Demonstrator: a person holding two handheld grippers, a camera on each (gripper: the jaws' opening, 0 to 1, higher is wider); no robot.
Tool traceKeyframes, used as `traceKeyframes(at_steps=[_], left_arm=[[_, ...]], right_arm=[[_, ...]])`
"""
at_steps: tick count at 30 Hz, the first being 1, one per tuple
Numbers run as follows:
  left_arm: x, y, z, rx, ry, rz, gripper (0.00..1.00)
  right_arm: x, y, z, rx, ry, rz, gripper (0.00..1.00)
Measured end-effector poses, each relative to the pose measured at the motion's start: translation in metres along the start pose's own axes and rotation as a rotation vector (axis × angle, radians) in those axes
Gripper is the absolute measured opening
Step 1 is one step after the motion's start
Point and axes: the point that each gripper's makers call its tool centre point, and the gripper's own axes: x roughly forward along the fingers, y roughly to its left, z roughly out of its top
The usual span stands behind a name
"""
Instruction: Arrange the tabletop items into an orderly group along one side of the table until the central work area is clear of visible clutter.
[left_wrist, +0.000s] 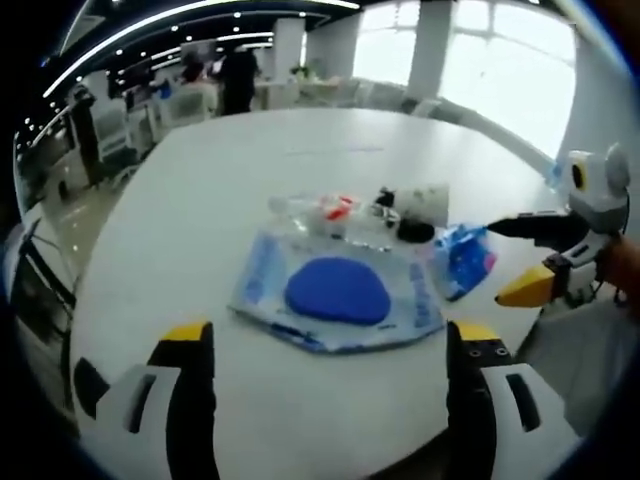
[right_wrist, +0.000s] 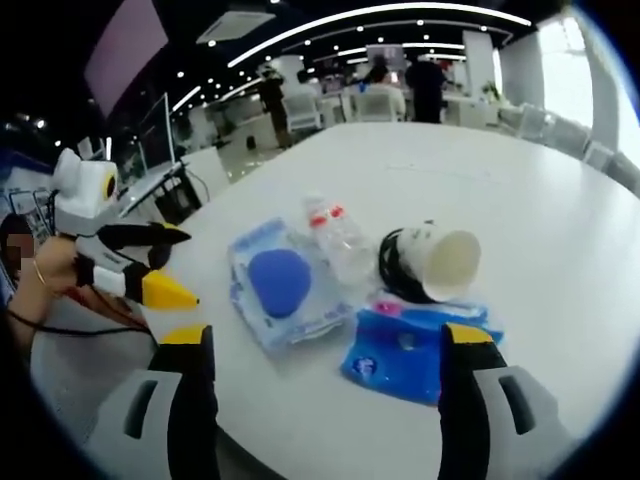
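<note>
Both hand-held grippers (left_wrist: 330, 355) (right_wrist: 325, 360) spread wide, empty, above table (left_wrist: 200, 220).

Opposite low views — shared table (left_wrist: 300, 130) clutter

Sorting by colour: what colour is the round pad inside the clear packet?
Blue; the round pad shows best in the left gripper view.
</note>
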Motion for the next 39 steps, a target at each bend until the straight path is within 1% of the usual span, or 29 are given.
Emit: traceKeyframes(at_steps=[4, 7, 11, 13, 16, 19, 21, 23, 26, 29, 34, 36, 39], left_arm=[[0.002, 0.0, 0.002, 0.011, -0.012, -0.005, 0.93], [0.004, -0.003, 0.002, 0.01, -0.018, -0.022, 0.93], [0.008, -0.006, -0.004, 0.013, 0.009, -0.036, 0.93], [0.008, -0.007, -0.004, 0.016, 0.013, -0.039, 0.93], [0.009, -0.007, -0.004, 0.01, 0.011, -0.043, 0.92], [0.011, -0.006, -0.008, 0.006, 0.031, -0.045, 0.92], [0.012, -0.007, -0.009, 0.004, 0.032, -0.047, 0.92], [0.011, -0.005, -0.009, 0.009, 0.033, -0.037, 0.92], [0.012, -0.003, -0.012, 0.014, 0.049, -0.029, 0.92], [0.011, -0.004, -0.011, 0.002, 0.047, -0.034, 0.91], [0.011, -0.003, -0.011, 0.011, 0.05, -0.028, 0.91], [0.01, -0.002, -0.01, 0.001, 0.041, -0.026, 0.92], [0.009, -0.002, -0.009, -0.008, 0.036, -0.024, 0.92]], right_arm=[[0.0, 0.002, 0.006, 0.016, -0.016, 0.01, 0.92], [0.001, 0.001, 0.011, 0.027, -0.024, 0.023, 0.92], [0.0, -0.003, 0.028, 0.056, -0.046, 0.04, 0.91], [0.001, -0.005, 0.034, 0.052, -0.049, 0.04, 0.91], [0.006, -0.008, 0.046, 0.016, -0.045, 0.037, 0.91], [0.013, -0.009, 0.056, 0.007, -0.04, 0.054, 0.9], [0.019, -0.01, 0.061, 0.007, -0.036, 0.065, 0.9], [0.024, -0.01, 0.064, 0.025, -0.028, 0.082, 0.89], [0.03, -0.011, 0.064, 0.028, -0.015, 0.095, 0.89], [0.038, -0.013, 0.067, 0.011, -0.002, 0.097, 0.89], [0.052, -0.018, 0.074, -0.009, 0.001, 0.1, 0.88], [0.058, -0.021, 0.077, -0.02, -0.001, 0.095, 0.87], [0.068, -0.021, 0.077, -0.043, 0.014, 0.113, 0.84]])
